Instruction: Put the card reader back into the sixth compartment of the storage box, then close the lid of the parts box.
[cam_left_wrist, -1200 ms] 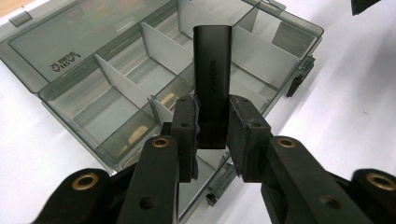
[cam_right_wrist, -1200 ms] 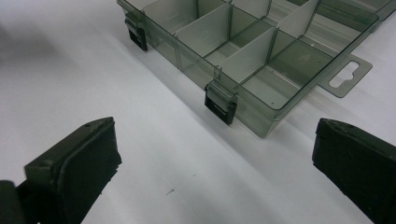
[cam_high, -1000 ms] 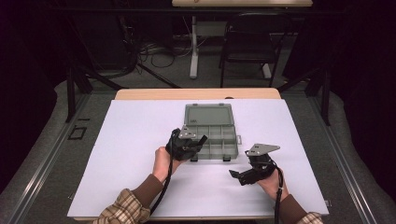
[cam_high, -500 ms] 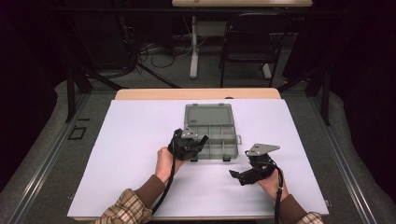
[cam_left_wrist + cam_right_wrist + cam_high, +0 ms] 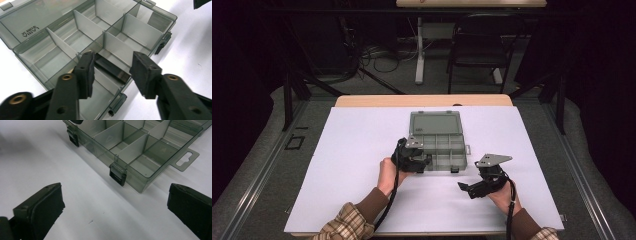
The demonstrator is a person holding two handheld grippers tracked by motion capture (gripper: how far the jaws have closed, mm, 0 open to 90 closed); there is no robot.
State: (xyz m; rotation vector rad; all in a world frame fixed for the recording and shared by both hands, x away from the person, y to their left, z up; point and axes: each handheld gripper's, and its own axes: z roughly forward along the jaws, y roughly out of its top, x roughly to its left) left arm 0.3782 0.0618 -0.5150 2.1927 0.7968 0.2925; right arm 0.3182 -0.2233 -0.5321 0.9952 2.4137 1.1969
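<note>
Now half-open, the left gripper [image 5: 112, 72] hangs over the near left corner of a smoky grey organizer box [image 5: 442, 145], its jaws having just been opening; a dark flat piece [image 5: 112, 68] lies in the compartment between them, and neither pad presses on it. Off to the right, the right gripper [image 5: 469, 189] rests wide open on the white tabletop [image 5: 352, 150], just near the box's front wall, holding nothing. Lid thrown back on the far side, the translucent box sits at the middle of the table, pale dividers splitting it into compartments, two dark latches [image 5: 118, 175] on its near edge.
</note>
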